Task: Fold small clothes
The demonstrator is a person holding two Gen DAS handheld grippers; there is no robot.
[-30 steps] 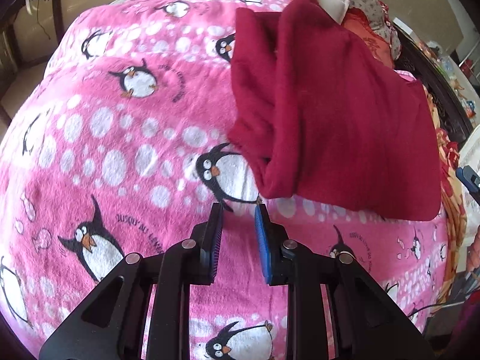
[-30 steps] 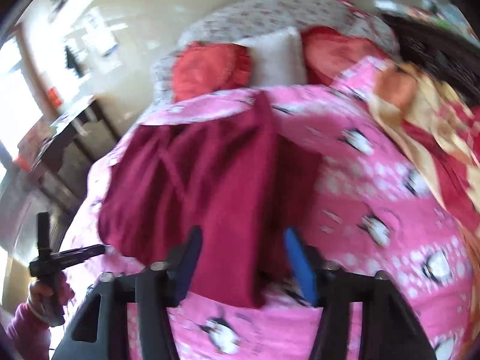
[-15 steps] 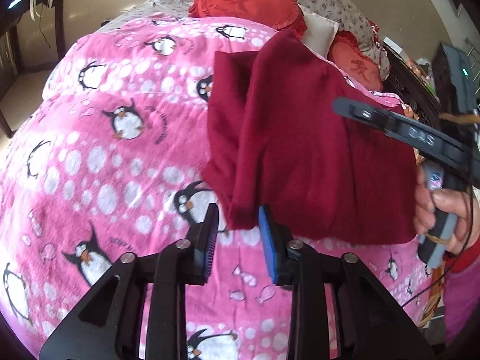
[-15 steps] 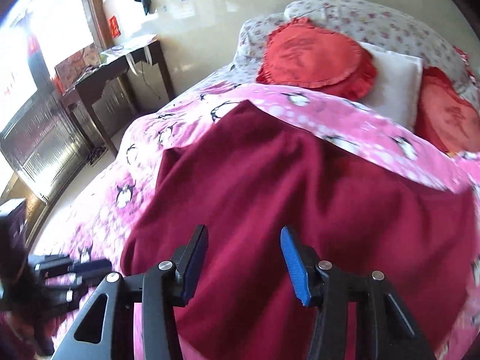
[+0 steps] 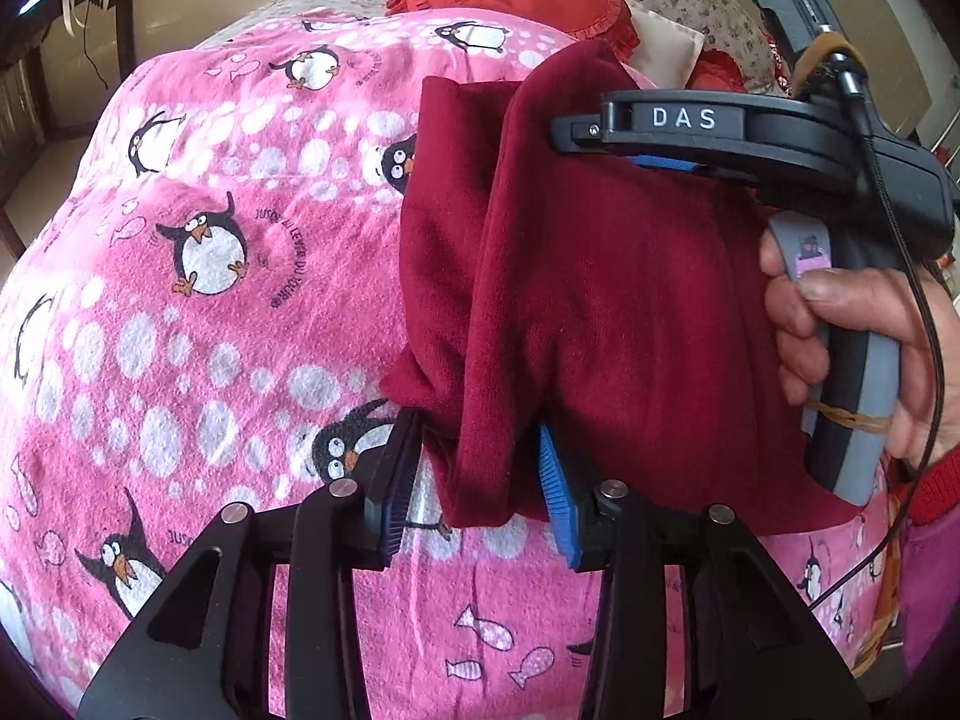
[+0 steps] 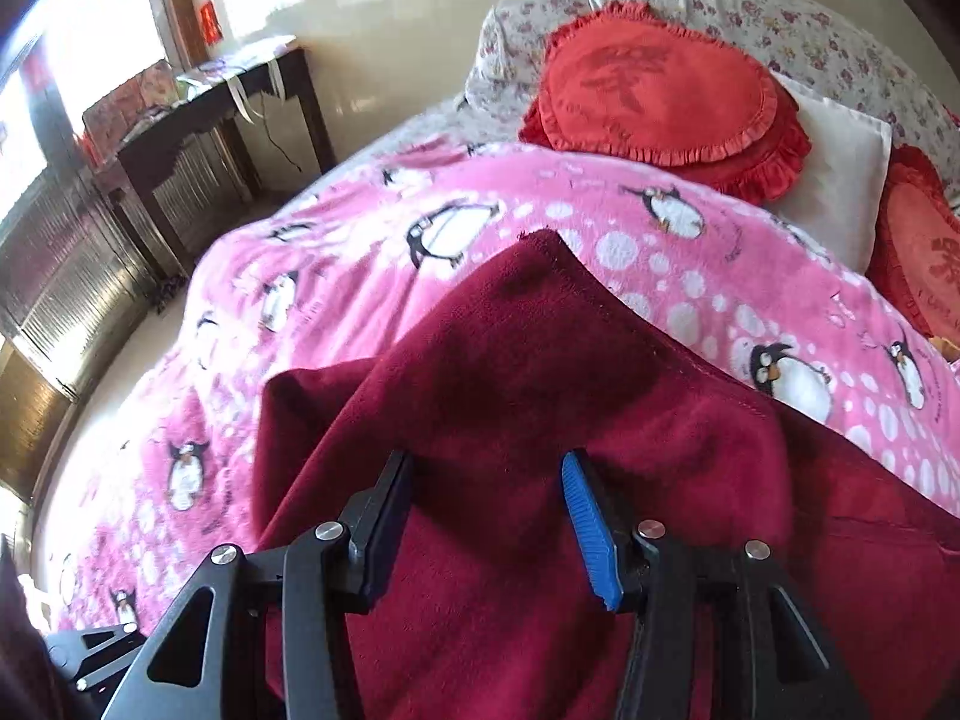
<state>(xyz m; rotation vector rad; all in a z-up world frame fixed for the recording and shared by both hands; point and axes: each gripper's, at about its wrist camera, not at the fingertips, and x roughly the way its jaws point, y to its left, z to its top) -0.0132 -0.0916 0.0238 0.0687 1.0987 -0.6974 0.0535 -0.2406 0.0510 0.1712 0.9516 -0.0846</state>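
A dark red garment [image 5: 600,300] lies partly folded on a pink penguin blanket [image 5: 198,324]. My left gripper [image 5: 474,474] is open, its jaws on either side of the garment's near folded corner. My right gripper [image 6: 486,510] is open and hovers over the middle of the garment [image 6: 540,420]; it also shows in the left wrist view [image 5: 600,132], held by a hand over the garment's far right part.
Red round cushions [image 6: 660,90] and a white pillow [image 6: 840,180] lie at the head of the bed. A dark wooden desk [image 6: 198,126] stands by the wall to the left, beyond the bed's edge.
My left gripper has moved forward so the garment's folded corner now sits between its open jaws. My right gripper has swung over the garment's middle and lowered toward it.
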